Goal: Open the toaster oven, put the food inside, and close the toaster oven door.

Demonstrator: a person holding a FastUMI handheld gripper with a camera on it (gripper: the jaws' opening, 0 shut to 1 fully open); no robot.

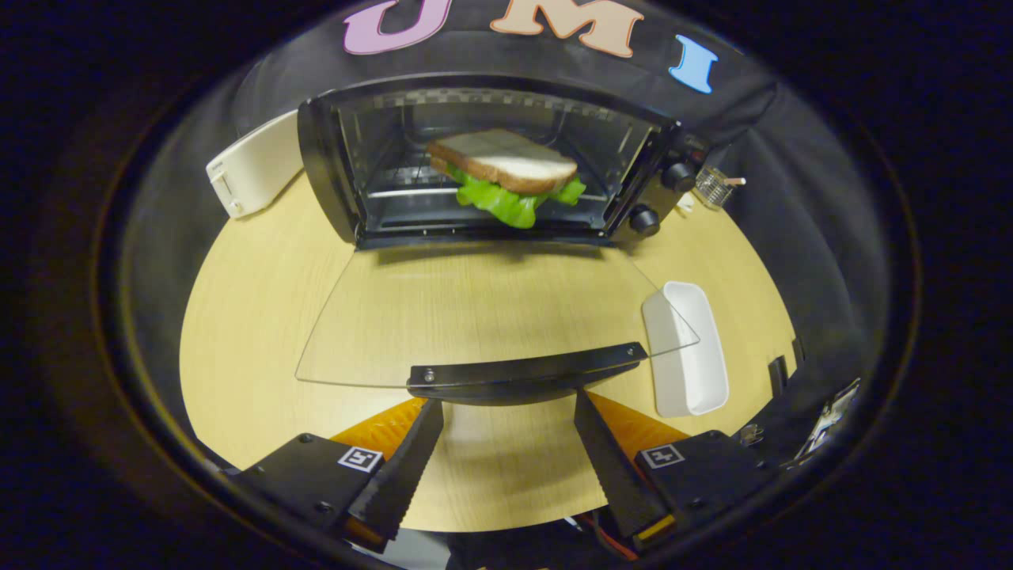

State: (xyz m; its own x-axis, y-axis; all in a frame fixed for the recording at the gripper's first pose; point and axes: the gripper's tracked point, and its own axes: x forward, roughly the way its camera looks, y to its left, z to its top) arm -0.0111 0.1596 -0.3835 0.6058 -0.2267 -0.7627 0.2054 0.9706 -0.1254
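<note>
The clear glass oven door (491, 317) lay folded flat at twelve o'clock, its black handle bar (526, 370) just ahead of the parted gripper (506, 412) fingers, barring low passage. Beyond it, the black toaster oven's (491, 158) mouth was blocked by a lettuce sandwich (506, 176). A white oblong tray (690, 348) crowded two o'clock; bare tan wooden tabletop (253, 317) lay free at ten.

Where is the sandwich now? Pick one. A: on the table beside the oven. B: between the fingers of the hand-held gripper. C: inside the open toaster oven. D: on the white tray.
C: the sandwich sits on the rack inside the toaster oven, whose glass door hangs open.
</note>
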